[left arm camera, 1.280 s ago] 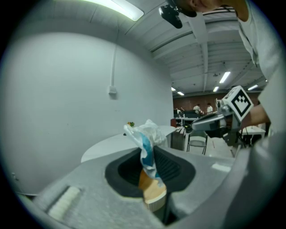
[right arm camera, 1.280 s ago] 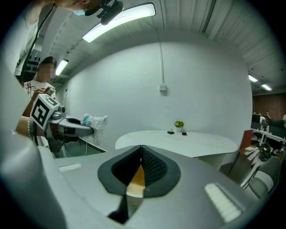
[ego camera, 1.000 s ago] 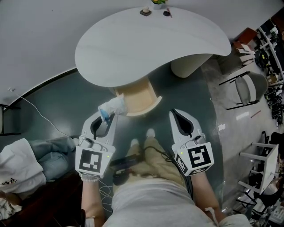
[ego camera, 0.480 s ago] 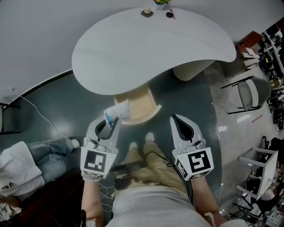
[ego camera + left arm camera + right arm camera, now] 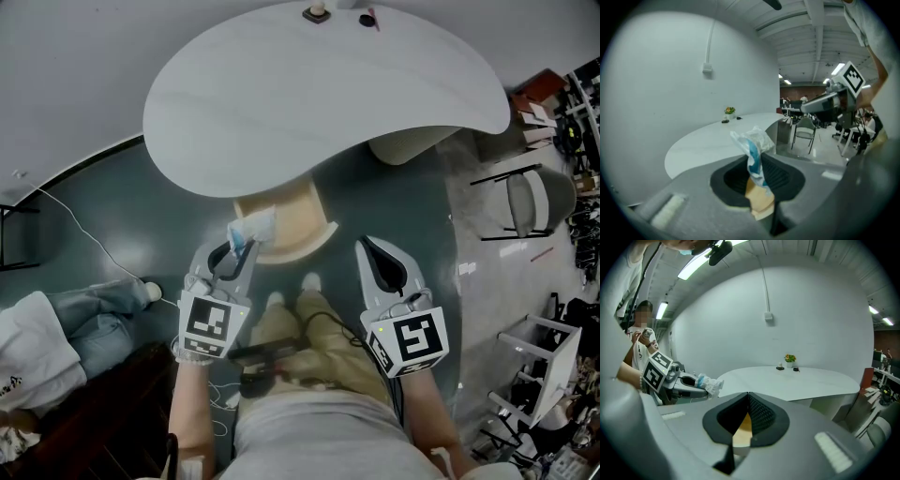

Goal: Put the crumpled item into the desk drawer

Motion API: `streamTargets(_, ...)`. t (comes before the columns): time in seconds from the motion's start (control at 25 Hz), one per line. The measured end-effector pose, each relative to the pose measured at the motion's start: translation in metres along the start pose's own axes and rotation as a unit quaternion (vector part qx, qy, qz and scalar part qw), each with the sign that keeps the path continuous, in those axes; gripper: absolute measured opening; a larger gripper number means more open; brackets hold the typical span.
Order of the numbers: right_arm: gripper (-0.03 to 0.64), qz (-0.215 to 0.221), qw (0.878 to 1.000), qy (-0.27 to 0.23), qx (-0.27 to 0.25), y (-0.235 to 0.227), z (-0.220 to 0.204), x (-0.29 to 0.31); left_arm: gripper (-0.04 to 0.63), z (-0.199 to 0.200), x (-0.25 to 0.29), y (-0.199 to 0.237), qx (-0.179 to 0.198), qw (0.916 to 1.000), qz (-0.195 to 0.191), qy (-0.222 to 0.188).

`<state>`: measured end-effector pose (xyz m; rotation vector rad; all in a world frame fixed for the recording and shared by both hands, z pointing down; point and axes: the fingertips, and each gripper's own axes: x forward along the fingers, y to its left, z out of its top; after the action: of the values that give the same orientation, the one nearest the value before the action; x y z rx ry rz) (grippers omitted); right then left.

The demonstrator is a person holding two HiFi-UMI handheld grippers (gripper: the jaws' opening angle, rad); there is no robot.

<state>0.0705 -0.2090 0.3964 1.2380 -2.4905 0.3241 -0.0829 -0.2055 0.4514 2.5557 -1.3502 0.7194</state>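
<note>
Crumpled item (image 5: 251,228) sticks out past the tips of the left hand-held gripper (image 5: 241,247), which clamps it.

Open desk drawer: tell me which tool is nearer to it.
Left. The left tool, gripping the crumpled item, is at the drawer's front-left corner; the right tool stands apart, off its right side.

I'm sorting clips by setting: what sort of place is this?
Probably an open-plan office or lab: a curved white desk with a drawer, a chair nearby, ceiling strip lights.
</note>
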Motion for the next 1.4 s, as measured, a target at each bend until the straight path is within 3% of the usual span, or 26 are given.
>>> streamTargets(0.52,0.005,0.012,1.000,0.009,0.001,-0.022,-0.022,0.024,0.063,-0.079,0.066,-0.008,0.033,0.9944,-0.040,0.092)
streamTargets(0.88,0.004,0.004,1.000,0.021,0.005,-0.042,-0.041,0.029,0.063,-0.126,0.118,-0.017,0.006,0.9827,-0.107,0.151)
streamTargets(1.08,0.005,-0.002,1.000,0.024,0.009,-0.054,-0.050,0.030,0.066,-0.153,0.145,-0.025,0.000,0.9688,-0.134,0.208)
streamTargets(1.4,0.005,-0.009,1.000,0.024,0.017,-0.069,-0.065,0.033,0.072,-0.196,0.173,-0.040,0.024,0.9356,-0.178,0.304)
